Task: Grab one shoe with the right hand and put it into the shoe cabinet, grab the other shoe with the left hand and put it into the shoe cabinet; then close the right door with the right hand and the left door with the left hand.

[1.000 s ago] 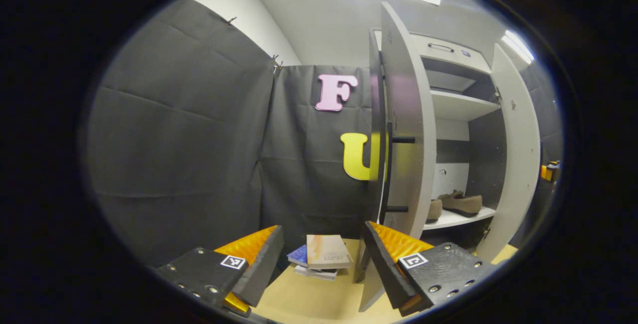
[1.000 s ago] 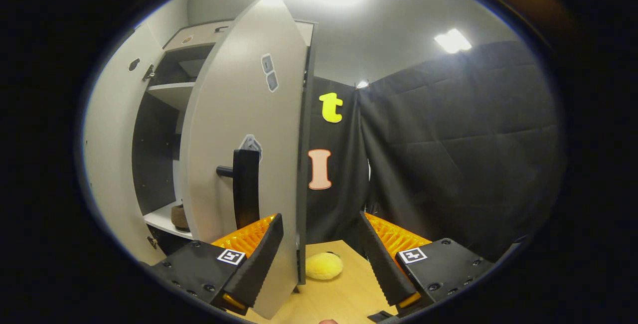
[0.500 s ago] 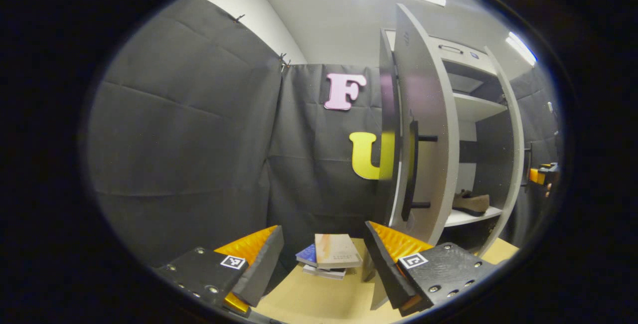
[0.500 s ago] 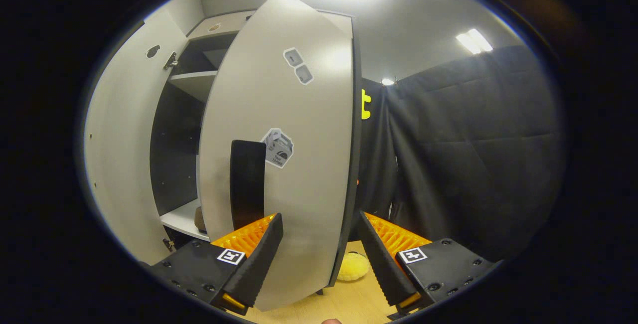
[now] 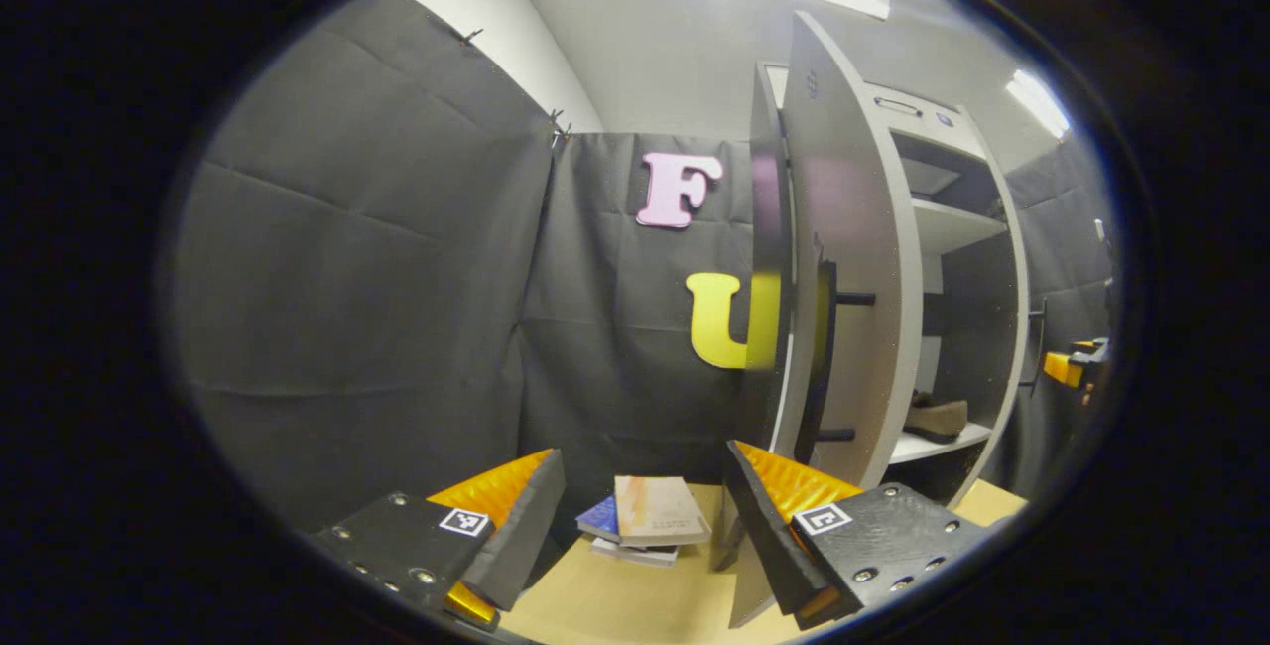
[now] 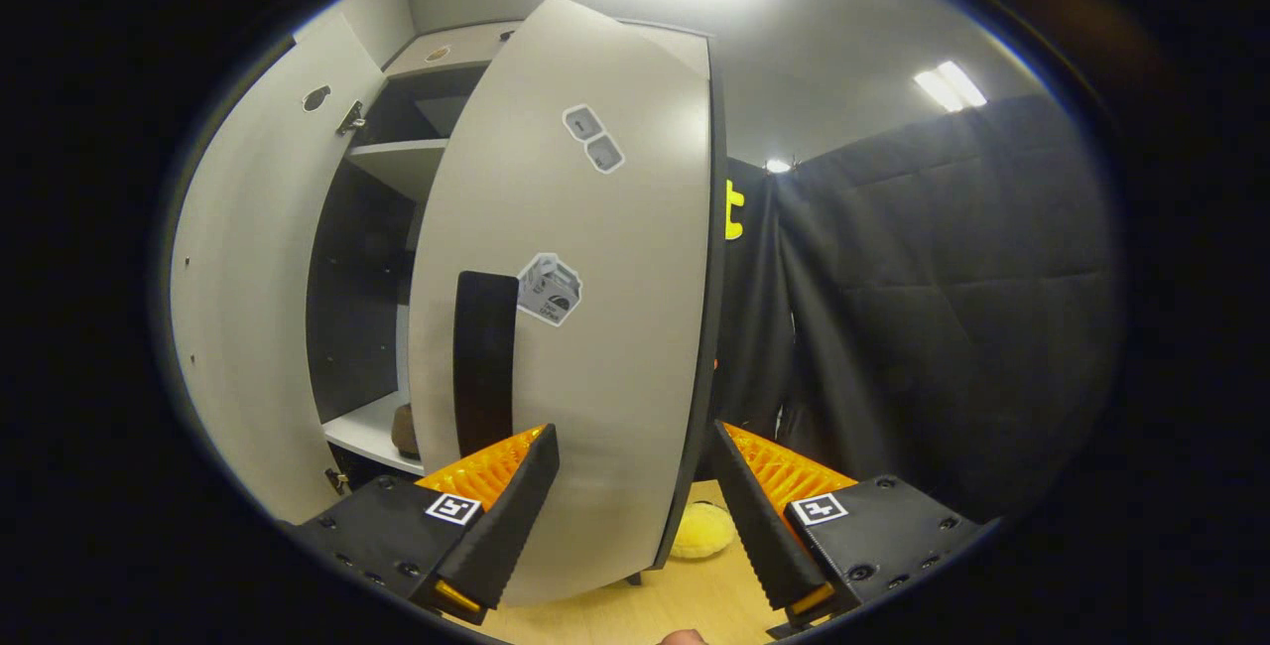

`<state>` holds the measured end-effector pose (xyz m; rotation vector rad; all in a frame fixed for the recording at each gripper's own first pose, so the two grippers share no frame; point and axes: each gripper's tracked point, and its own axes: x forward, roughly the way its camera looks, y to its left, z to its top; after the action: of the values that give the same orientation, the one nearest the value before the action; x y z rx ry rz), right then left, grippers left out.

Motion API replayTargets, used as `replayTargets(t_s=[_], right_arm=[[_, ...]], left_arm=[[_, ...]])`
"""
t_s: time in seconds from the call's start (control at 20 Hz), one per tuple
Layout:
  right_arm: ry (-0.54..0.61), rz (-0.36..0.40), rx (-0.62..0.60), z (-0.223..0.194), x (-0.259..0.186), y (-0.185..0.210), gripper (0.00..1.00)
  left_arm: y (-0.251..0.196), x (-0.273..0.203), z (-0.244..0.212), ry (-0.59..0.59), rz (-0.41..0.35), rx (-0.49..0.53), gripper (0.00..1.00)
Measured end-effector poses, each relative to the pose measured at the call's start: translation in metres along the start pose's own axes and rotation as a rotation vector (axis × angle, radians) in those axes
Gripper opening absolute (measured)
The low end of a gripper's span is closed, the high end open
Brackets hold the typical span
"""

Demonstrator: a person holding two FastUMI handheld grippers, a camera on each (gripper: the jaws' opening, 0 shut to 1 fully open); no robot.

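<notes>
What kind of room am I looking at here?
Probably a staged recording booth, not a real home: black cloth walls hang around a lone pale shoe cabinet holding a shoe, with books lying on a wooden floor.

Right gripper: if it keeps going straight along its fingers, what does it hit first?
Most likely the right door: its outer face fills the line ahead of the open right gripper, just right of the black handle. Depth is unclear in the fisheye.
</notes>
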<state>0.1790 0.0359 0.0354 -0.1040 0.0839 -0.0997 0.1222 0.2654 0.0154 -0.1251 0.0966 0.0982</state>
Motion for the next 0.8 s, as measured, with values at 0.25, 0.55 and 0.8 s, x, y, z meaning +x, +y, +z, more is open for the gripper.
replayTargets(t_s=[0.25, 0.55, 0.8], right_arm=[[-0.012, -0.046, -0.042, -0.003, -0.021, -0.048, 0.96], [0.024, -0.091, -0.015, -0.024, -0.035, -0.105, 0.96], [0.046, -0.1, 0.051, -0.036, -0.032, -0.127, 0.97]], left_arm=[[-0.021, 0.041, 0.002, -0.003, -0.012, -0.024, 1.0], [-0.027, 0.043, -0.001, -0.005, 0.029, -0.002, 1.0], [-0.049, 0.039, 0.004, -0.004, 0.05, 0.08, 0.99]])
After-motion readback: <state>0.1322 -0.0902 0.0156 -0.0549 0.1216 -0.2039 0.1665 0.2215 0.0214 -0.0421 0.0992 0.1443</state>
